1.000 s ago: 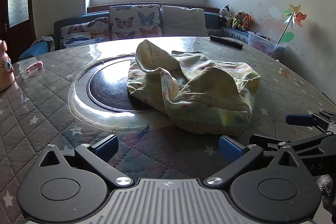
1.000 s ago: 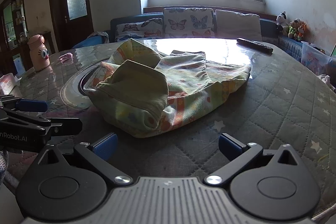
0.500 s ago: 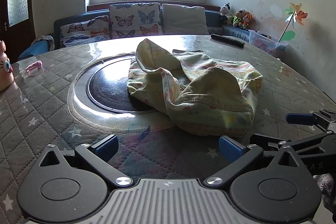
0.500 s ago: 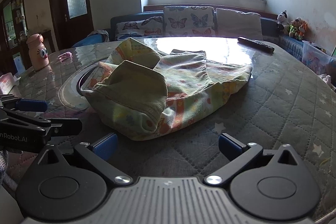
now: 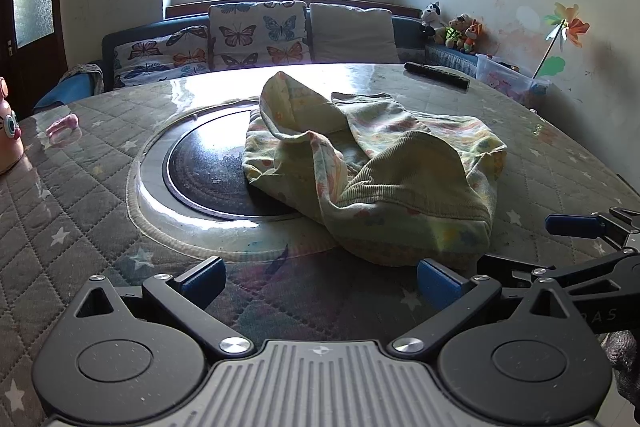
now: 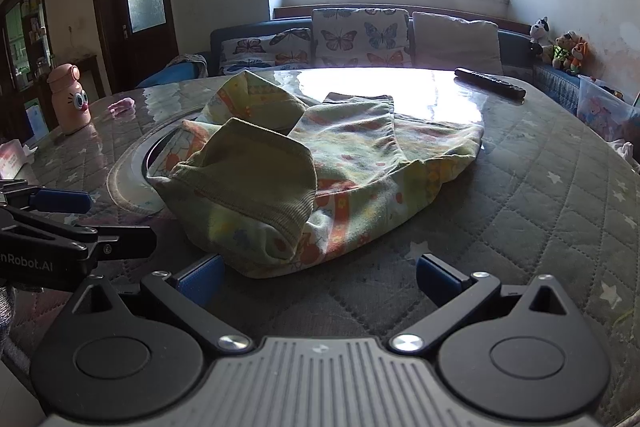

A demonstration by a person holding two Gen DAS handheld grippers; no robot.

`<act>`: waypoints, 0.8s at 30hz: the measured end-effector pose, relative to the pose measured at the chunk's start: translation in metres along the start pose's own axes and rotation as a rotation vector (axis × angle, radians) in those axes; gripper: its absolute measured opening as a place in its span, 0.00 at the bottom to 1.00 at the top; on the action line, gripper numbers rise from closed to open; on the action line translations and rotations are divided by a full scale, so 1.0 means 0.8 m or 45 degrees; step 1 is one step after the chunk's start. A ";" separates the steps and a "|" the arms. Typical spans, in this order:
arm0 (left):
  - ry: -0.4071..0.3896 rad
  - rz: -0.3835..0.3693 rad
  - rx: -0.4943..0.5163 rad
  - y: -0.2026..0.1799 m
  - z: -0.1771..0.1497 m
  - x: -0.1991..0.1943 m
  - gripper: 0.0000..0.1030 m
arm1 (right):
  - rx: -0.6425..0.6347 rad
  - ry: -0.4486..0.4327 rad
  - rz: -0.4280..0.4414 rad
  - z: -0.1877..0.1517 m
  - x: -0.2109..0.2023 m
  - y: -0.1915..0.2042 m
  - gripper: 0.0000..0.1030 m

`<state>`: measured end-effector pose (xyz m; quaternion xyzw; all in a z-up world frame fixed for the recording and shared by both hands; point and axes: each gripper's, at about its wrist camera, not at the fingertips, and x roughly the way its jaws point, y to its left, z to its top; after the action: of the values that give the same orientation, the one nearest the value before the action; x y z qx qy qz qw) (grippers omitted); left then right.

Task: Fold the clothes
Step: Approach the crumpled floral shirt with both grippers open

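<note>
Garment [image 5: 372, 171] of pale green printed cloth lies crumpled on the round quilted table [image 5: 80, 187], partly over its dark centre disc [image 5: 208, 167]. Left gripper [image 5: 318, 277] and right gripper [image 6: 318, 273] hover just before its near edge, fingers spread wide, holding nothing.

black linkages | blue fingers [image 5: 202, 279] | silver screws | grey ribbed housing

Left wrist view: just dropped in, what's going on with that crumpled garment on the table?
A person holds two grippers at the near edge of the round table. The left gripper and right gripper are both open and hold nothing. The yellow-green printed garment lies crumpled, unfolded, partly over the dark centre disc. No fold has begun.
</note>
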<state>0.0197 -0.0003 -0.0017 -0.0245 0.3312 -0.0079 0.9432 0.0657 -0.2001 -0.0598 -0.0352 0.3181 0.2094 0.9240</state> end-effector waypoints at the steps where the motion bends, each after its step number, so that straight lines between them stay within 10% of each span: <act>1: 0.001 0.000 0.000 0.000 0.001 0.001 1.00 | 0.000 0.001 0.000 0.000 0.001 0.000 1.00; 24: 0.015 0.025 -0.006 0.010 0.019 0.018 1.00 | -0.001 0.003 0.026 0.020 0.017 -0.001 1.00</act>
<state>0.0404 0.0076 0.0005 -0.0235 0.3370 0.0019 0.9412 0.0844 -0.1928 -0.0555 -0.0324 0.3194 0.2190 0.9214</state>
